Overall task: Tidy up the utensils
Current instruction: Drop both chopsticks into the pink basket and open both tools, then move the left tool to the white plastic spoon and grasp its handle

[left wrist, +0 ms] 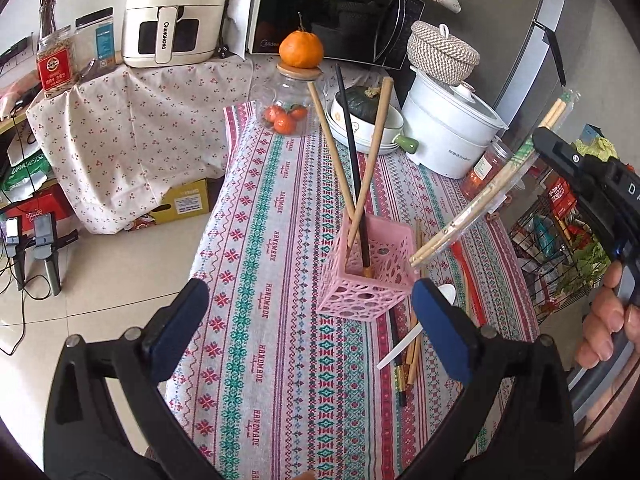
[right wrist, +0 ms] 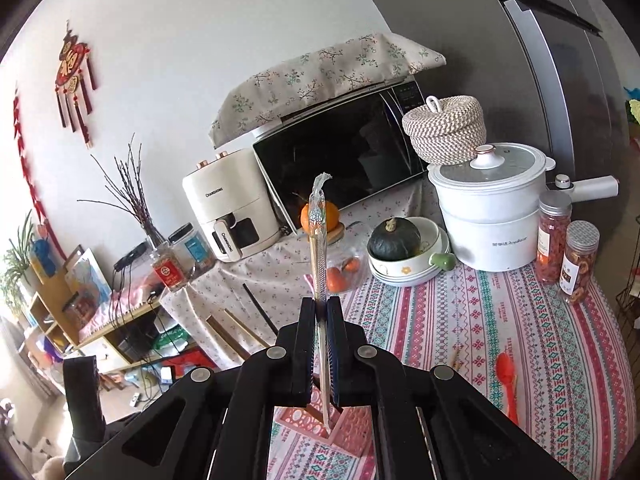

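A pink perforated holder (left wrist: pixel 370 270) stands on the patterned tablecloth (left wrist: pixel 280 240) and holds two wooden chopsticks (left wrist: pixel 374 148) and one black chopstick (left wrist: pixel 352 152). My left gripper (left wrist: pixel 308 320) is open, just in front of the holder. My right gripper (right wrist: pixel 320 308) is shut on a plastic-wrapped pair of chopsticks (right wrist: pixel 319 248); that pair also shows in the left wrist view (left wrist: pixel 480 196), slanted with its lower end just right of the holder's rim. Under my right gripper a part of the holder (right wrist: pixel 348 428) shows. More chopsticks and a white spoon (left wrist: pixel 404 344) lie beside the holder.
A glass jar with oranges (left wrist: pixel 290 108), a dish with a squash (left wrist: pixel 362 118), a white pot (left wrist: pixel 448 136) and spice jars (right wrist: pixel 566 256) stand at the table's back. A red spoon (right wrist: pixel 506 376) lies on the cloth. A wire rack (left wrist: pixel 560 248) stands right of the table.
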